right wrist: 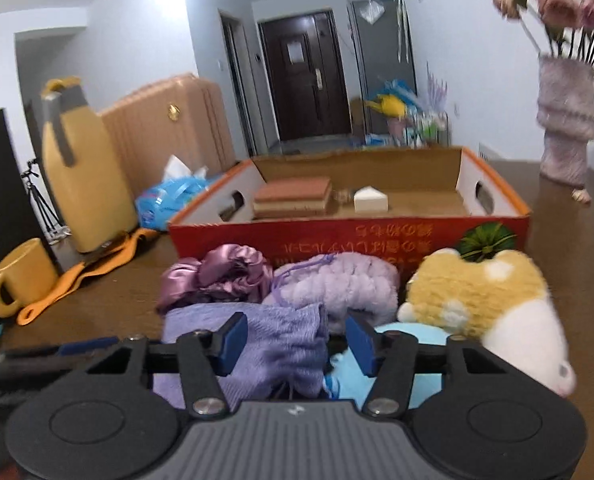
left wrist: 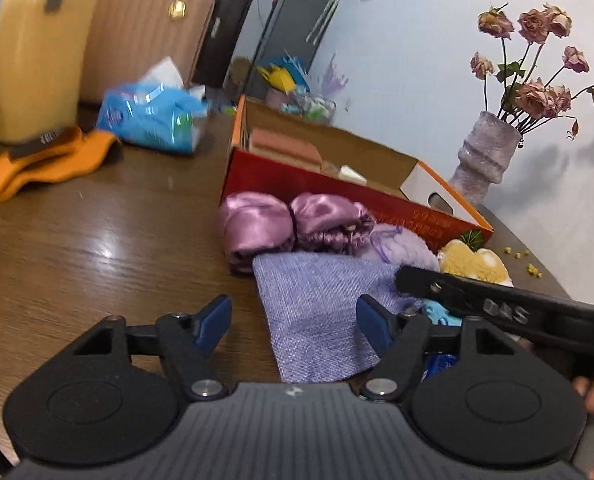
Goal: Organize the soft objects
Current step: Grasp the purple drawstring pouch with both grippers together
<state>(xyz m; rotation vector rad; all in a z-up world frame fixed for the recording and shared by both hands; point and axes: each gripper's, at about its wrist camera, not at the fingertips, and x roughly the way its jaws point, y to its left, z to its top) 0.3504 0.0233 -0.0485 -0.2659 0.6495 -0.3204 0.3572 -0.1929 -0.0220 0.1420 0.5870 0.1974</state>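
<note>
My left gripper and right gripper both straddle the lilac cloth, spread; I should pinch its opposite edges evenly.

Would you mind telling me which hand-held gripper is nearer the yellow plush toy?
Right. The right hand-held gripper sits just beside the yellow plush toy; the left hand-held gripper is farther away, over the lavender cloth.
</note>
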